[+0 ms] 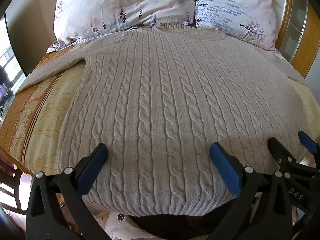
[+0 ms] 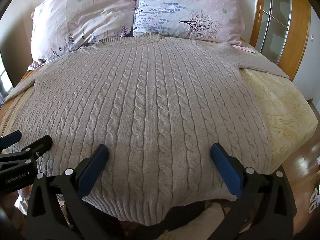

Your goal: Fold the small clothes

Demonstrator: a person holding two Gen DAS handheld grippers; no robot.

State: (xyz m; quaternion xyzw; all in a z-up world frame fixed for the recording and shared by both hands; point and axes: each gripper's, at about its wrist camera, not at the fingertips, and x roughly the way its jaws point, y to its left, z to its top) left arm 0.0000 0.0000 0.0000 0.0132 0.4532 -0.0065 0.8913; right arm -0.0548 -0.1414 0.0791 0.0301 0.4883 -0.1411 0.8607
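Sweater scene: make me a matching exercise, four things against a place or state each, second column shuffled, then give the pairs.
Things:
1. sweater
2. pillows
3. left tongs
4. bedspread

Places or states:
A. propped at the head of the bed, beyond the collar
B. jaws wide apart, nothing gripped
C. spread flat, sleeves out to the sides
D. yellow patterned, under the knit

Pairs: 1-C, 2-A, 3-B, 4-D
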